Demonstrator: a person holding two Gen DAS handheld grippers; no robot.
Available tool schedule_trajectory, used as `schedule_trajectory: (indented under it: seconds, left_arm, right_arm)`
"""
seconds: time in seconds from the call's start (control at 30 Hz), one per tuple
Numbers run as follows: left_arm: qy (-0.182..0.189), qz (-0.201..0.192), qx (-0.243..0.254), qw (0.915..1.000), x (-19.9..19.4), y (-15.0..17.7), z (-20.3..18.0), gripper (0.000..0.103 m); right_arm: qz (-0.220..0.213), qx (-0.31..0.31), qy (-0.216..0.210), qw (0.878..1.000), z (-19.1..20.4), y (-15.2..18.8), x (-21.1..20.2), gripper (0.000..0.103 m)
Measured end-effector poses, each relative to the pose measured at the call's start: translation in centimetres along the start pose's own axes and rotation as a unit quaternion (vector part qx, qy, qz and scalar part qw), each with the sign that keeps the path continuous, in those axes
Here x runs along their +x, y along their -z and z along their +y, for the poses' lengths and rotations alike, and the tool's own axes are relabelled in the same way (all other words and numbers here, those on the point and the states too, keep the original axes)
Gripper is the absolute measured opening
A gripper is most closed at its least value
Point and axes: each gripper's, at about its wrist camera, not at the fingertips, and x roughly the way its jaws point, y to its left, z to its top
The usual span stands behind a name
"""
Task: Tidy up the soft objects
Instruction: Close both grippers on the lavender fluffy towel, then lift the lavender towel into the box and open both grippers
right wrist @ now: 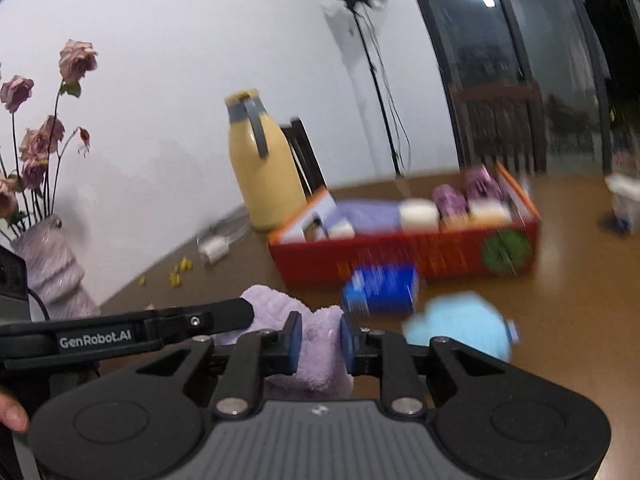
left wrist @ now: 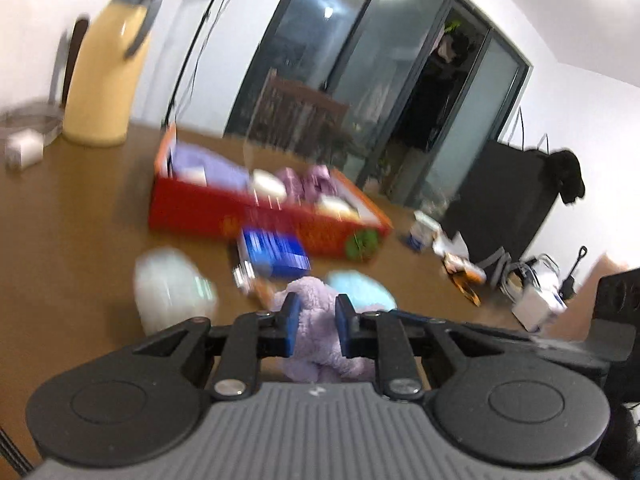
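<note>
A fluffy lilac towel [left wrist: 316,320] is pinched between the blue pads of my left gripper [left wrist: 316,322], which is shut on it. My right gripper [right wrist: 320,340] is shut on another part of the same lilac towel [right wrist: 320,344]; the left gripper's finger [right wrist: 224,316] reaches into that cloth from the left. Behind stands a red box [left wrist: 224,212] [right wrist: 400,252] holding folded lilac cloth, rolled purple cloths and white pieces. A light blue soft thing [left wrist: 360,288] [right wrist: 460,328] lies on the brown table just past the towel. Both views are blurred.
A blue packet [left wrist: 276,252] [right wrist: 380,288] lies in front of the box. A pale round thing [left wrist: 168,288] sits at the left. A yellow jug [left wrist: 108,68] [right wrist: 260,160], a vase of dried roses [right wrist: 52,272], a white charger [right wrist: 214,248] and clutter at the right [left wrist: 536,296] ring the table.
</note>
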Motion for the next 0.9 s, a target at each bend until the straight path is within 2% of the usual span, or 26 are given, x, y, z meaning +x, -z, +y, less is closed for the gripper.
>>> schedule_trajectory:
  seconds: [0.17, 0.27, 0.4, 0.47, 0.53, 0.7, 0.8, 0.83, 0.9]
  left_arm:
    - [-0.008, 0.036, -0.026, 0.9990, -1.2, 4.0, -0.6, 0.020]
    - [-0.023, 0.036, -0.029, 0.9987, -2.5, 5.6, -1.2, 0.020]
    - [-0.036, 0.034, -0.030, 0.9983, -3.4, 6.0, -1.0, 0.024]
    - [-0.039, 0.030, -0.020, 0.9986, -3.7, 6.0, -1.1, 0.033]
    - [-0.035, 0.030, -0.017, 0.9988, -3.8, 5.8, -1.1, 0.035]
    - [-0.035, 0.031, -0.021, 0.9987, -3.1, 5.6, -0.9, 0.037]
    - [-0.039, 0.028, -0.030, 0.9984, -2.6, 5.1, -0.4, 0.043]
    - [-0.043, 0.027, -0.033, 0.9982, -2.3, 4.9, -0.1, 0.048]
    - [-0.048, 0.033, -0.037, 0.9976, -1.5, 4.7, 0.4, 0.049]
  right_arm:
    - [0.034, 0.035, -0.005, 0.999, -0.7, 4.3, -2.4, 0.020]
    - [0.032, 0.038, -0.005, 0.999, -0.4, 5.6, -3.8, 0.023]
    - [0.014, 0.047, -0.004, 0.999, -0.3, 6.4, -5.3, 0.028]
    - [0.007, 0.043, 0.002, 0.999, -0.2, 6.4, -5.8, 0.030]
    - [0.003, 0.044, 0.007, 0.999, -0.2, 6.4, -5.9, 0.033]
    - [0.004, 0.063, 0.013, 0.998, -0.9, 6.3, -5.2, 0.035]
    - [0.009, 0.075, 0.003, 0.997, -1.1, 6.3, -4.4, 0.035]
    - [0.011, 0.080, 0.000, 0.997, -1.2, 6.3, -4.0, 0.036]
    - [0.016, 0.083, -0.004, 0.996, -1.4, 6.4, -3.3, 0.036]
